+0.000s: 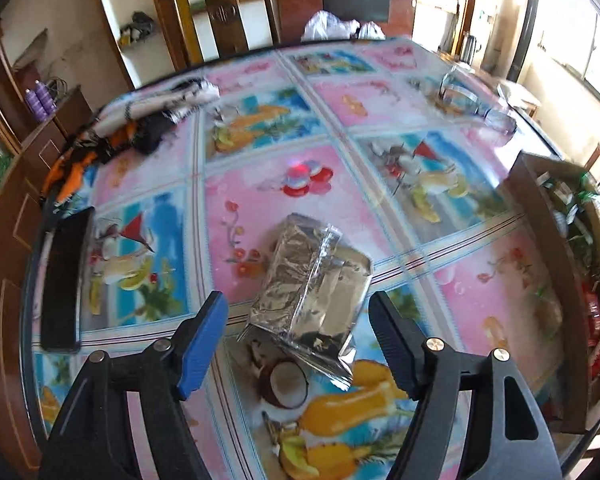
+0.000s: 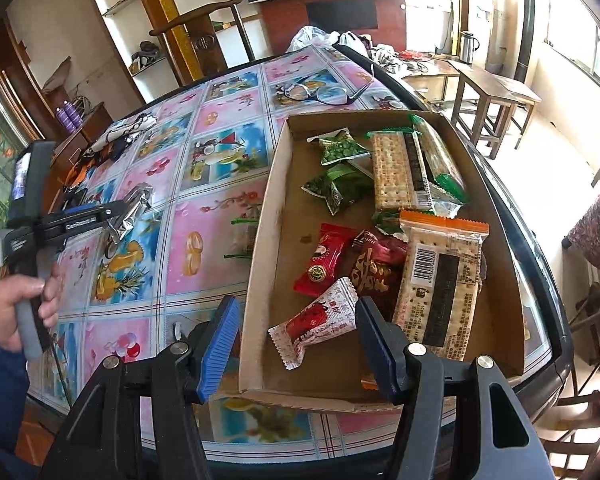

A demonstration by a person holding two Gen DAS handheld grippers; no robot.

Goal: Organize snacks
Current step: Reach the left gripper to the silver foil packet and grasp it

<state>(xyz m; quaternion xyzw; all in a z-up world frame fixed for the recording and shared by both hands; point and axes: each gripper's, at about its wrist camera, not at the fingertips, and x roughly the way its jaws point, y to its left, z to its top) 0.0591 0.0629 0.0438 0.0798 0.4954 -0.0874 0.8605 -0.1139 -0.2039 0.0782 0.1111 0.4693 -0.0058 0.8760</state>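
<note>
Silver packet [image 1: 312, 292] lies on the table, left of the cardboard box [image 2: 260, 240], between the open left gripper [image 1: 298, 338] fingers, ungripped. Box holds most snacks. Right gripper [image 2: 298, 346] open over box.

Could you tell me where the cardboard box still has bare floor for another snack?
The box has bare floor along its left wall, beside the green packets and red candies. The right side is crowded with cracker packs.
</note>
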